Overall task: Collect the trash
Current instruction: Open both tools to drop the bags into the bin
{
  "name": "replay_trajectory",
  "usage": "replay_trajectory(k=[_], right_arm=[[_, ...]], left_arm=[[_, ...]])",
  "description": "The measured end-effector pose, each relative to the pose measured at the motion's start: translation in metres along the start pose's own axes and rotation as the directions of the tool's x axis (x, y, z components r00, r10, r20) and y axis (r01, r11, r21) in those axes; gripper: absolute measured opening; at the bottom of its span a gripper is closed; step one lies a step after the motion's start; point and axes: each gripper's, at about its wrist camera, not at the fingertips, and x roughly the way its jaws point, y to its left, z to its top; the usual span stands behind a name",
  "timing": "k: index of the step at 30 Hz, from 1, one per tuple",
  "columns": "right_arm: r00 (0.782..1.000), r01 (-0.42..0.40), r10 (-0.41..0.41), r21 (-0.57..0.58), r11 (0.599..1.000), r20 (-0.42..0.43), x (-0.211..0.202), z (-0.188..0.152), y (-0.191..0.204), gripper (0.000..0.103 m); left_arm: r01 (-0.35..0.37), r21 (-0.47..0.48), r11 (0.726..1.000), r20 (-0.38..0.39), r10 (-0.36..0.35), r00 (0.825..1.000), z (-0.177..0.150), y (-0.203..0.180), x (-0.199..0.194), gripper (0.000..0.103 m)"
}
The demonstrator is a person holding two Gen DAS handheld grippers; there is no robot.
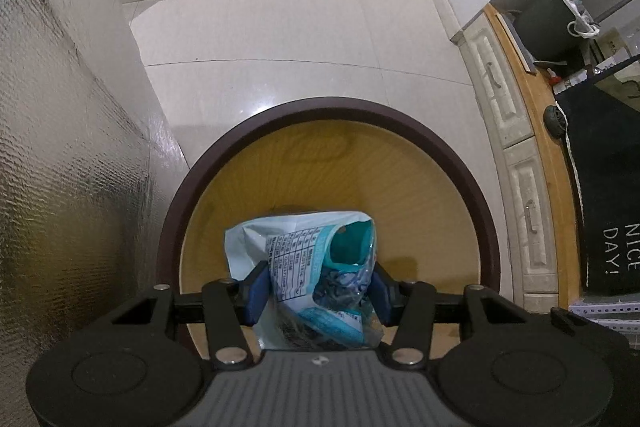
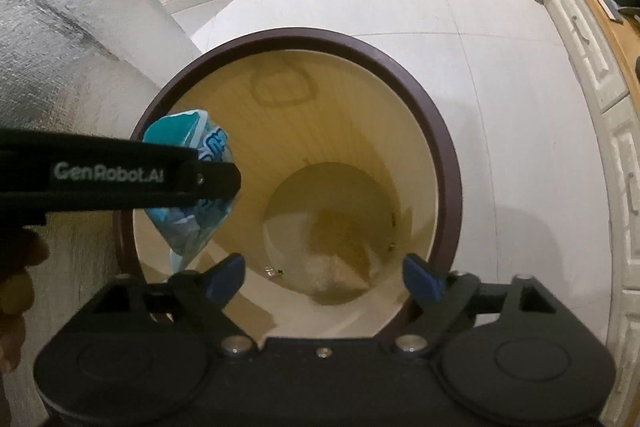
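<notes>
Above the round bin (image 1: pixel 400 131), both grippers pointed steeply downward over its dark brown rim. Left gripper (image 1: pixel 318 285): its blue pads (image 1: pixel 256 291) were clamped on a crumpled teal-and-white snack wrapper (image 1: pixel 304 259), which hung between them over the bin's mouth, printed table and torn teal opening facing the lens. From the right wrist view the same wrapper (image 2: pixel 196 195) appeared at the left side of the bin (image 2: pixel 440 147), dangling inside the rim line beneath the black finger of the left gripper (image 2: pixel 208 179), which bore white lettering; part of a hand (image 2: pixel 16 267) showed at the left edge. Right gripper (image 2: pixel 324 273): its jaws stood wide apart, with nothing between the blue pads (image 2: pixel 226 275), and it hung directly over the bin's open mouth. Bin interior: pale yellow ribbed walls with a rounded rectangular handle outline near the top, and a floor on which pale crumpled litter (image 2: pixel 332 267) lay, too blurred to identify. Surroundings: a glossy pale tiled floor (image 1: pixel 280 27); a silver embossed foil-like surface (image 1: pixel 60 147) rising just beside the bin on the left; a cream cabinet with drawer handles (image 1: pixel 516 155) on the right under a wooden top, on which a black mat (image 1: pixel 608 211) with white lettering lay.
</notes>
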Motion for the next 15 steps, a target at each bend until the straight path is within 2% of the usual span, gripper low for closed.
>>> replay_trajectory(k=[5,10,12,14,15], right_arm=[[1.0,-0.03,0.03,-0.015,0.999,-0.003,-0.004,-0.001,0.002,0.099],[1.0,-0.027,0.027,-0.032,0.999,-0.002,-0.008,-0.001,0.0,0.099],[1.0,-0.026,0.026,-0.038,0.999,-0.002,-0.01,-0.002,-0.001,0.1],[1.0,-0.021,0.021,-0.043,0.999,-0.002,-0.011,-0.004,-0.002,0.1],[1.0,-0.019,0.019,-0.044,0.999,-0.001,-0.012,-0.005,-0.003,0.1]], left_arm=[[0.003,0.01,1.0,0.0,-0.003,1.0,-0.001,-0.001,0.001,0.052],[-0.006,0.016,1.0,0.0,0.006,1.0,0.0,-0.002,0.004,0.053],[-0.008,0.015,1.0,0.005,0.008,1.0,0.0,-0.005,0.005,0.056],[-0.008,0.019,1.0,0.003,0.008,1.0,-0.001,-0.005,0.004,0.072],[-0.011,0.021,1.0,0.005,0.011,1.0,-0.002,-0.005,0.002,0.075]])
